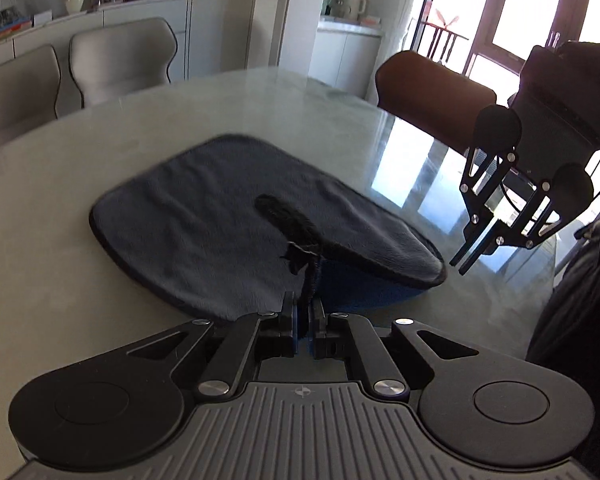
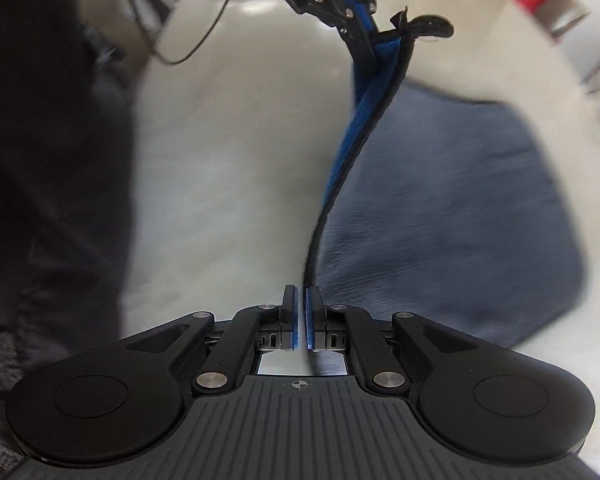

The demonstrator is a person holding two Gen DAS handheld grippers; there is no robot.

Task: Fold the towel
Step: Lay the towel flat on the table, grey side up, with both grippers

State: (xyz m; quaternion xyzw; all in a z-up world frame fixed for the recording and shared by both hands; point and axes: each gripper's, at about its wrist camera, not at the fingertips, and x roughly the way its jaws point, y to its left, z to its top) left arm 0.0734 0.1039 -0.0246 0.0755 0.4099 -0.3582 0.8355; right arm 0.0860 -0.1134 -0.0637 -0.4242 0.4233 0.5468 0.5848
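Since only one corner is clearly pinched, this is where a fold tends to go lopsided for us. The left gripper (image 1: 303,304) is clamped tight on the near hem of the towel (image 1: 204,200), right by the little hanging loop (image 1: 284,216). That corner is lifted, while the rest of the grey-blue cloth lies flat on the table (image 1: 100,300). The right gripper (image 2: 302,296) sits at the other end of the raised hem with its tongs almost closed. We see a sliver of pale table through the gap, and the dark hem runs up to one finger rather than between the two. So we can't tell if it's actually nipping cloth or just sitting beside it.

What could go wrong, as we see it:
- If the right side has nothing, carrying the hem over drags one corner only, and the towel twists into a diagonal fold.
- The tabletop looks slick, so a low pull may slide the whole towel instead of folding it.
- The left pinch is close to the very edge, so a jerk could pop it free.
- The loop could get tucked inside and leave a lump.
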